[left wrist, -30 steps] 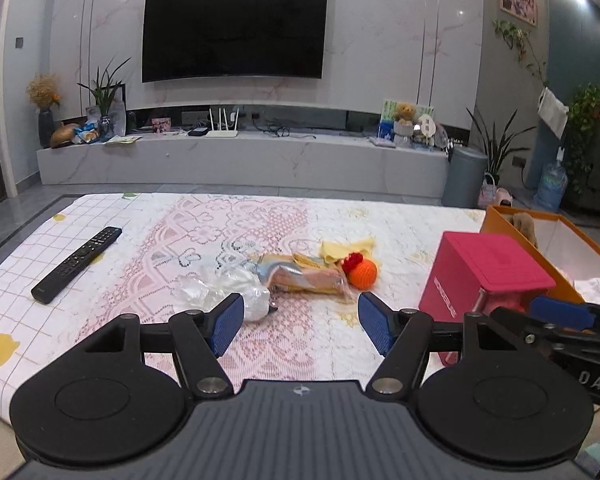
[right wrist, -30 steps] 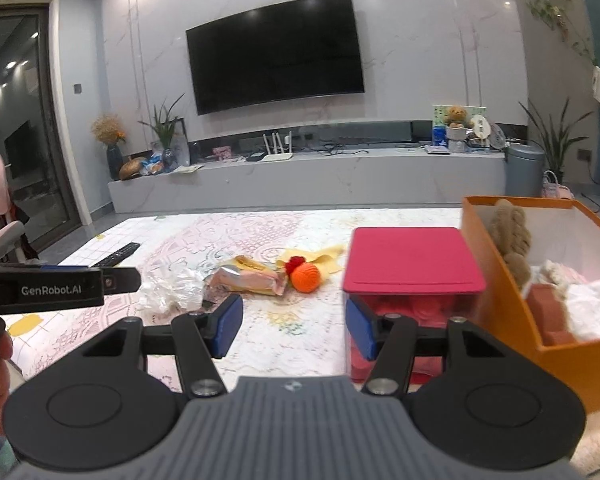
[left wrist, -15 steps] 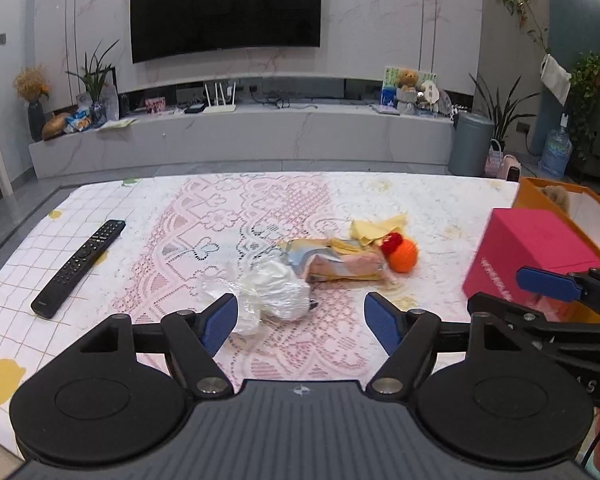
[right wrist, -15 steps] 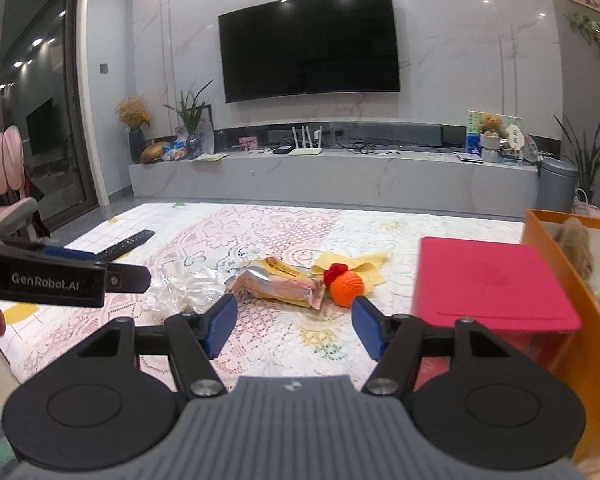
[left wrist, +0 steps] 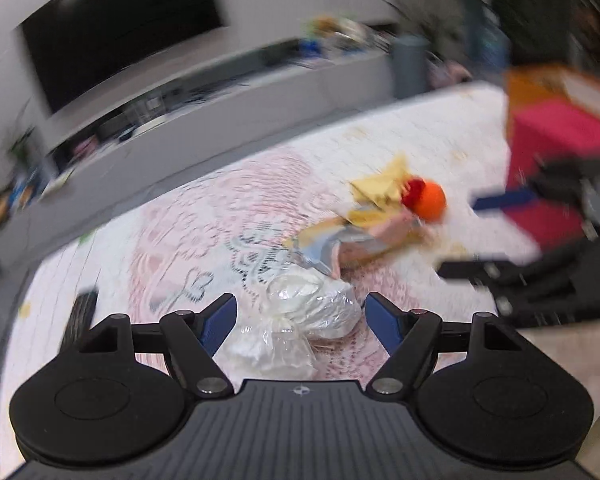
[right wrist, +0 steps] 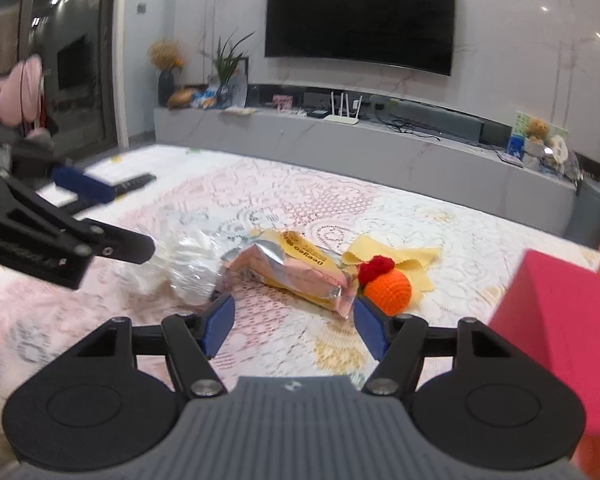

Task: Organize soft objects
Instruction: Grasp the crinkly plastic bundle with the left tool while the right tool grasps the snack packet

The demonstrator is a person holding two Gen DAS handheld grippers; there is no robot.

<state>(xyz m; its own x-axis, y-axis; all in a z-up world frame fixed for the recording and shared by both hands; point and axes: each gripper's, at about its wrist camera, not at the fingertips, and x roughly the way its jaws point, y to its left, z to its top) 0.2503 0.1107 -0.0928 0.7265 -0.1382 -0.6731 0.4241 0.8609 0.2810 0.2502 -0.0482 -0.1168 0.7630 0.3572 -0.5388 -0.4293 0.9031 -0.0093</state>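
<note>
The left gripper (left wrist: 300, 320) points down at the lace tablecloth (left wrist: 228, 216), its jaws spread wide with the blue pads on either side of a crumpled clear plastic bag (left wrist: 300, 320); the pads appear to stand clear of the bag, though motion blur in the left wrist view makes contact hard to rule out. The right gripper (right wrist: 290, 326) is likewise spread, and bare cloth fills the gap between its fingers. Just beyond its fingertips lies a pink and yellow foil snack packet (right wrist: 296, 272), set diagonally on the cloth. One end of the packet rests against the plastic bag (right wrist: 192, 268); the other end lies beside an orange crocheted ball (right wrist: 388, 290) with a red tuft, which sits on a flat yellow cloth (right wrist: 392, 250). A red box (right wrist: 560, 320) stands at the right edge of the table, with an orange box (left wrist: 540, 84) behind it. A black remote control (right wrist: 136, 182) lies well apart at the far left.
</note>
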